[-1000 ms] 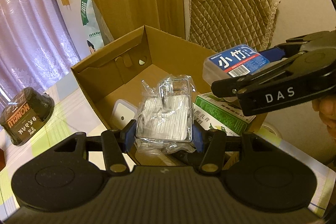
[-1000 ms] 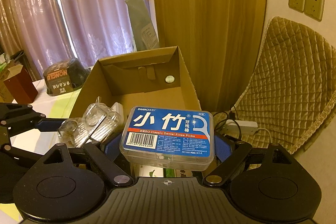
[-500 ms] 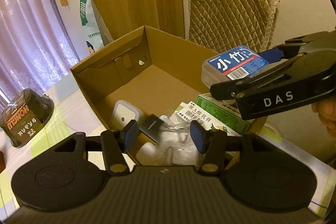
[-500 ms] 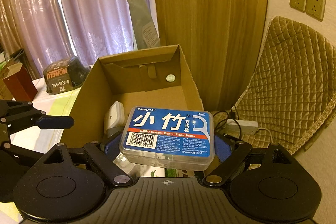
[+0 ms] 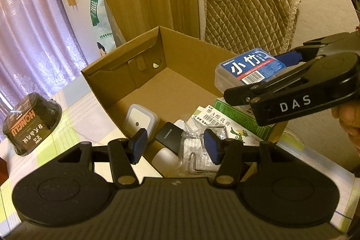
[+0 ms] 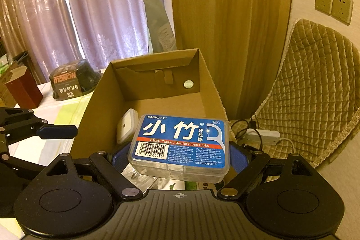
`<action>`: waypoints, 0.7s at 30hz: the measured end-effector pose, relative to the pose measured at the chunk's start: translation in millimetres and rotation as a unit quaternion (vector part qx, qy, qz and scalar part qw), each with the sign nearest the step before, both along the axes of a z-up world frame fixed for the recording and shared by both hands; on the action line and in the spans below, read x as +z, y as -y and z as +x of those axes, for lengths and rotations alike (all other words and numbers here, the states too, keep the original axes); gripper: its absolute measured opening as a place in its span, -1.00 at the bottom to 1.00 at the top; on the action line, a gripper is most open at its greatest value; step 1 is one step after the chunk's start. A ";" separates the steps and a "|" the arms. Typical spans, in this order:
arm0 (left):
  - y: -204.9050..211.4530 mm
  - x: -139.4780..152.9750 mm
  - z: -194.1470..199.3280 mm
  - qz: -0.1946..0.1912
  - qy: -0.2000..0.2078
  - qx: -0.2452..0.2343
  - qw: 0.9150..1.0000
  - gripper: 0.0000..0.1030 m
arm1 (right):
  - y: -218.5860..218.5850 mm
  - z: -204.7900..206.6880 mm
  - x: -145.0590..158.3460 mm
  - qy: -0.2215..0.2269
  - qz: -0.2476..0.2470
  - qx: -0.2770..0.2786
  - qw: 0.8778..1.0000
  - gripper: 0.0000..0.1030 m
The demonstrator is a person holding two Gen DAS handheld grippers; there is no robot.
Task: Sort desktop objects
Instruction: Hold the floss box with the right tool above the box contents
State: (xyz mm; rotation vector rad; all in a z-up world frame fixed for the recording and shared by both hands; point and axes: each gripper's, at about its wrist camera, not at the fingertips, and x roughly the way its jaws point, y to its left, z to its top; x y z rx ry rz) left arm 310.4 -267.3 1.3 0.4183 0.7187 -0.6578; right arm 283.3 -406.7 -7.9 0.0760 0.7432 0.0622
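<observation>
Cardboard box (image 5: 186, 73) sits open-topped on the counter (image 5: 74, 111), near its far edge. Reads as the drop bin for the sort, so both tools work above it.

Contents are bunched in the near end: green carton (image 5: 238, 123), clear bagged pack with metal hook (image 5: 200, 150), black card-size box (image 5: 168, 136), white square plug-in light (image 5: 139, 120), and a white rounded item (image 5: 164, 159) I can't identify. The far half of the floor is bare, so there's room.

Right tool (image 6: 180, 154) is clamped on the floss pick box (image 6: 182, 145), gripped across its short ends, label up and level. It hangs over the near right part of the bin, not yet set down. My guess is this is the next drop; a flat carry should land it flat on the carton.

Left tool (image 5: 175, 145) is spread wide with nothing between the pads (image 5: 139, 145), hovering just above the bagged pack.

Black upturned bowl (image 5: 31, 125) and red carton (image 6: 22, 87) are out on the counter, well apart from the bin. Probably remaining work.
</observation>
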 end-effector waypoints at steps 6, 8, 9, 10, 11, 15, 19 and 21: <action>-2.1 0.7 -0.1 -0.001 -0.001 0.000 1.000 -0.02 | -2.7 0.8 0.5 0.000 -0.001 0.002 1.000 0.70; -2.6 0.2 0.1 0.000 -0.001 -0.001 1.000 -0.02 | -3.2 1.6 0.9 0.001 -0.001 0.002 1.000 0.70; -3.0 0.1 0.1 0.000 -0.001 -0.001 1.000 -0.02 | -3.4 1.9 0.9 0.001 -0.001 0.003 1.000 0.70; -3.4 0.0 0.1 0.000 -0.001 -0.001 1.000 -0.02 | -3.7 2.2 1.0 0.001 -0.001 0.003 1.000 0.70; -3.9 -0.2 -0.1 0.000 -0.001 0.000 1.000 -0.02 | -4.0 2.5 1.0 0.001 -0.001 0.003 1.000 0.70; -4.8 -1.0 0.1 0.001 -0.001 -0.001 1.000 -0.02 | -5.8 4.1 -0.8 -0.001 -0.002 0.004 1.000 0.70; -6.0 -1.8 -0.1 0.003 -0.001 -0.003 1.000 -0.02 | -6.9 5.7 -4.2 -0.005 -0.003 0.004 1.000 0.70; -6.5 -2.4 -0.5 0.004 -0.002 -0.005 1.000 -0.02 | -7.2 6.0 -6.1 -0.008 -0.004 0.005 1.000 0.70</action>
